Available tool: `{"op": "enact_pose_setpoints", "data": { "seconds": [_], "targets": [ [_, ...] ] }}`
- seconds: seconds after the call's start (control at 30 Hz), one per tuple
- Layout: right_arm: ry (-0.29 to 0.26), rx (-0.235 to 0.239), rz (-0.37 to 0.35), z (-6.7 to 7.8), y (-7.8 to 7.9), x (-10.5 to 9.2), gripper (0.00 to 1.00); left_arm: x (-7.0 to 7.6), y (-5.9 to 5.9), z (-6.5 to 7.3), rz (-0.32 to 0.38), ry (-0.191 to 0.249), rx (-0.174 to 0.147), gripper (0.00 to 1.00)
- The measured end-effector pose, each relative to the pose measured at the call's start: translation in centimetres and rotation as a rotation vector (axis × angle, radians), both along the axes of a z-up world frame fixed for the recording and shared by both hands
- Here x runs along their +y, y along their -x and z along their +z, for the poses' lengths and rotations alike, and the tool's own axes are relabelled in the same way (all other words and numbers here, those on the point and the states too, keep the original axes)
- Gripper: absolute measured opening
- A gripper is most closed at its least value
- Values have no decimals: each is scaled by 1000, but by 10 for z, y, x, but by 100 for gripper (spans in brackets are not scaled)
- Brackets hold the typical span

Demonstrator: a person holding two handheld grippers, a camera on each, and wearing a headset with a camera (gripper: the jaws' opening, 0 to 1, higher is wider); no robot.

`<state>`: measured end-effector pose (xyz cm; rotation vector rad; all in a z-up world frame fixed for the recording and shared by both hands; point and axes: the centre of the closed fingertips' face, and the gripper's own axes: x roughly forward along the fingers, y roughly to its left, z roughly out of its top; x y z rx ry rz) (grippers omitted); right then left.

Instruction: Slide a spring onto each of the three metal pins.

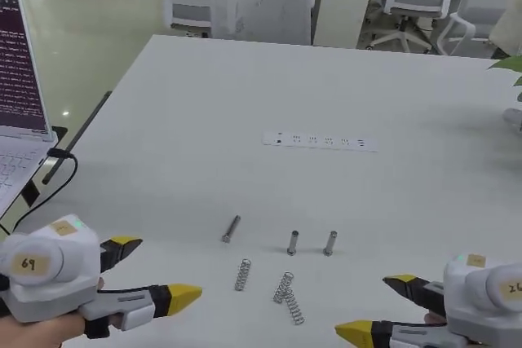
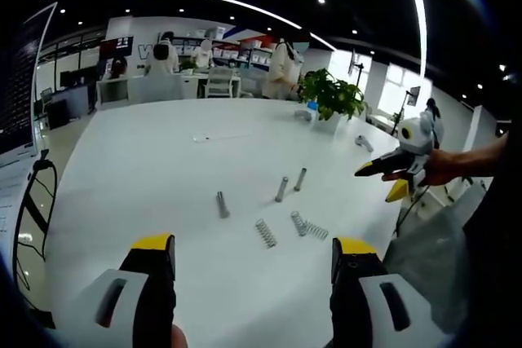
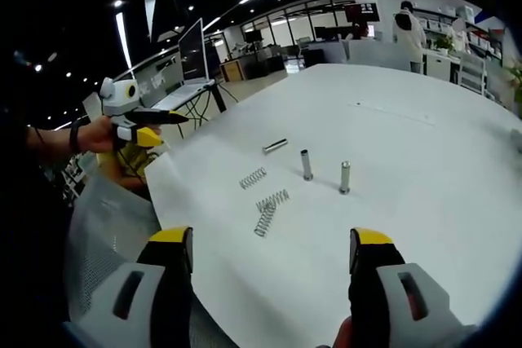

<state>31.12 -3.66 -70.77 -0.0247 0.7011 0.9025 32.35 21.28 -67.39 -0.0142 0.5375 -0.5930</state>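
1. The left gripper (image 1: pixel 163 267) is low at the near left edge of the white table (image 1: pixel 204 103), with its jaws wide apart and nothing between them
2. The right gripper (image 1: pixel 371 306) is at the near right edge, with its jaws also spread and empty
3. Between the grippers and a little further in are the metal pins: the left pin (image 1: pixel 232 228) lies on its side, while the middle pin (image 1: pixel 293 242) and right pin (image 1: pixel 330 242) stand upright, near each other
4. The springs lie flat just in front of the pins, none on a pin. The lone spring (image 1: pixel 243 275) lies apart on the left; the second spring (image 1: pixel 283 287) and third spring (image 1: pixel 294 307) touch at one end
5. Further back lies a white power strip (image 1: pixel 320 141), and an open laptop (image 1: pixel 16 112) is at the far left
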Motion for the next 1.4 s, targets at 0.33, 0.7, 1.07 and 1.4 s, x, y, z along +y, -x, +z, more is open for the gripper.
{"op": "enact_pose_setpoints", "data": {
  "seconds": [0.33, 0.7, 1.07, 1.4],
  "targets": [
    [-13, 12, -11, -2, 2, 0, 76, -1, -13, -3, 10, 9, 2, 73],
    [-21, 14, -32, -2, 5, -4, 75, -8, -30, -6, -9, 9, 6, 71],
    [-28, 26, -46, -5, 6, -7, 74, -12, -52, -10, -10, -4, 12, 68],
    [-28, 30, -53, -5, 6, -9, 74, -16, -70, -21, -20, -8, 33, 65]
  ]
}}
